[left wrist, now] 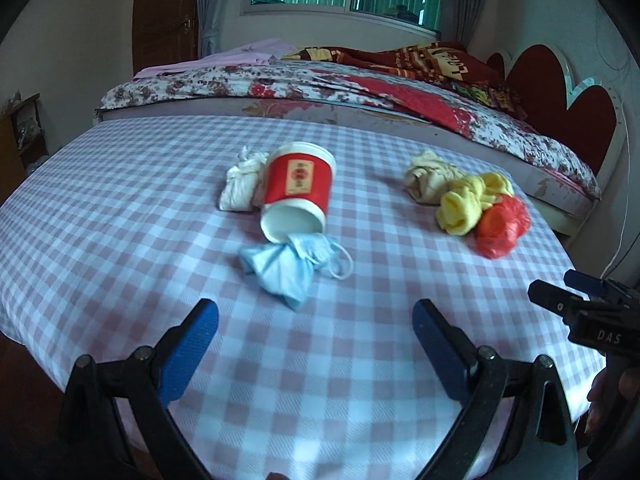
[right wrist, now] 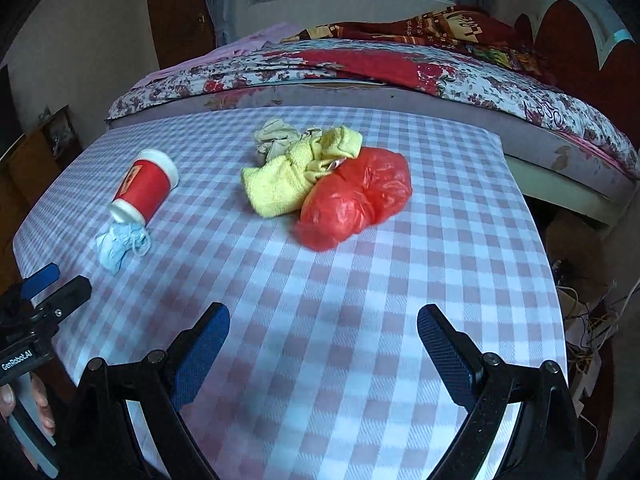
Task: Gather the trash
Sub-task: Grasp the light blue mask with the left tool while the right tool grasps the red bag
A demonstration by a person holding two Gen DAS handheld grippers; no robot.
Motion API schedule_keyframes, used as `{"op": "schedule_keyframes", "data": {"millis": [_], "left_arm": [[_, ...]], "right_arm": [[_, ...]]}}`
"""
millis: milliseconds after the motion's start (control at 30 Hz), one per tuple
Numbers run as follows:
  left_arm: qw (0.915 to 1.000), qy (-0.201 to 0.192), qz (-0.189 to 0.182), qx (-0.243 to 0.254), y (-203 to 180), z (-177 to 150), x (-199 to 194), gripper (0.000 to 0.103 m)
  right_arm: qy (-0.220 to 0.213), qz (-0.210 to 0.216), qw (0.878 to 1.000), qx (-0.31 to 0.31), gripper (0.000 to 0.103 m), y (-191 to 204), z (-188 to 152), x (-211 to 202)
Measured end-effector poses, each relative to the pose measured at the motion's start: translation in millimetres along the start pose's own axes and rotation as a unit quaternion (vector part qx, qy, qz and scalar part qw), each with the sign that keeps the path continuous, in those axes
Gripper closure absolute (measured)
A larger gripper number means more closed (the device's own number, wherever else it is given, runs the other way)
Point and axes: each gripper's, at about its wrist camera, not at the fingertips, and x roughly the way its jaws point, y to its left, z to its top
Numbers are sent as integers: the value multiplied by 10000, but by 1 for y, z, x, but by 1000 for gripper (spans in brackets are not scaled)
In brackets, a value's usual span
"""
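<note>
A red paper cup (left wrist: 298, 190) (right wrist: 144, 190) lies on its side on the checked table (left wrist: 120, 240) (right wrist: 360, 320). A crumpled blue face mask (left wrist: 288, 266) (right wrist: 120, 244) lies at its mouth, and a white wad (left wrist: 240, 182) lies to its left. To the right are a beige wad (left wrist: 428, 176) (right wrist: 276, 136), a yellow cloth (left wrist: 468, 200) (right wrist: 296, 172) and a red plastic bag (left wrist: 502, 226) (right wrist: 356, 200). My left gripper (left wrist: 316, 316) is open and empty, just short of the mask. My right gripper (right wrist: 324, 320) is open and empty, short of the red bag.
A bed (left wrist: 360, 92) (right wrist: 360, 68) with a floral quilt runs along the table's far edge, with a red headboard (left wrist: 560, 88) at the right. A low wooden shelf (left wrist: 20, 132) stands at the left. Cables and clutter (right wrist: 580, 320) lie on the floor at the right.
</note>
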Motion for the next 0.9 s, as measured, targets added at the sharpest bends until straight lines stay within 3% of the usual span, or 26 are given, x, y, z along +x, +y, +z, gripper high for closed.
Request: {"op": "schedule_keyframes", "data": {"millis": [167, 333, 467, 533, 567, 600, 633, 700, 900], "left_arm": [[9996, 277, -23, -90, 16, 15, 28, 25], [9989, 461, -62, -60, 18, 21, 45, 25], [9979, 632, -101, -38, 16, 21, 58, 31], [9976, 689, -87, -1, 15, 20, 62, 34], [9978, 657, -68, 56, 13, 19, 62, 37], [9979, 633, -40, 104, 12, 18, 62, 43], [9980, 609, -21, 148, 11, 19, 61, 49], [9980, 596, -69, 185, 12, 20, 60, 84], [9984, 425, -269, 257, 4, 9, 44, 87]], "right_arm": [[78, -2, 9998, 178, 7, -6, 21, 28], [123, -144, 9995, 246, 11, -9, 40, 50], [219, -146, 9991, 344, 29, -14, 49, 65], [249, -79, 9990, 370, 43, -16, 50, 70], [253, -50, 9990, 360, 57, -17, 50, 70], [242, -22, 9991, 354, 64, -18, 49, 69], [227, 8, 9991, 354, 66, -18, 48, 68], [185, 41, 9992, 340, 73, -21, 43, 63], [21, 32, 9994, 332, 76, -35, 25, 41]]}}
